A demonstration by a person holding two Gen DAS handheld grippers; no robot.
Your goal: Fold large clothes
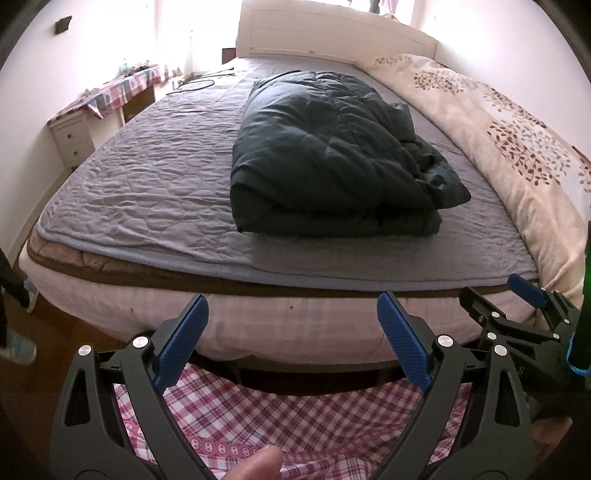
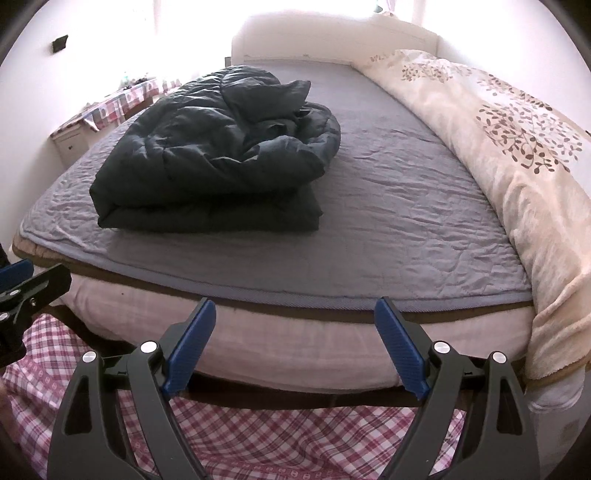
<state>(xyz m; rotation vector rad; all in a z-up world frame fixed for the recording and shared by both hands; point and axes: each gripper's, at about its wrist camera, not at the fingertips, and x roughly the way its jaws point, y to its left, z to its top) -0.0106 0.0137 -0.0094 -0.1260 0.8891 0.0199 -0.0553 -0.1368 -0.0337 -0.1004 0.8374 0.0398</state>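
A dark green puffy coat [image 1: 332, 155] lies folded into a thick bundle on the grey quilted bed cover [image 1: 147, 177]; it also shows in the right wrist view [image 2: 214, 155], with a rumpled part on top. My left gripper [image 1: 291, 314] is open and empty, held off the foot of the bed, well short of the coat. My right gripper [image 2: 295, 317] is open and empty at the same edge. It also shows at the right of the left wrist view [image 1: 495, 291].
A cream blanket with a leaf print [image 1: 498, 129] lies along the bed's right side [image 2: 517, 147]. A white headboard [image 1: 332, 33] stands at the far end. A desk with a checked cloth [image 1: 110, 92] stands at the left. Red checked cloth [image 2: 277, 435] is below the grippers.
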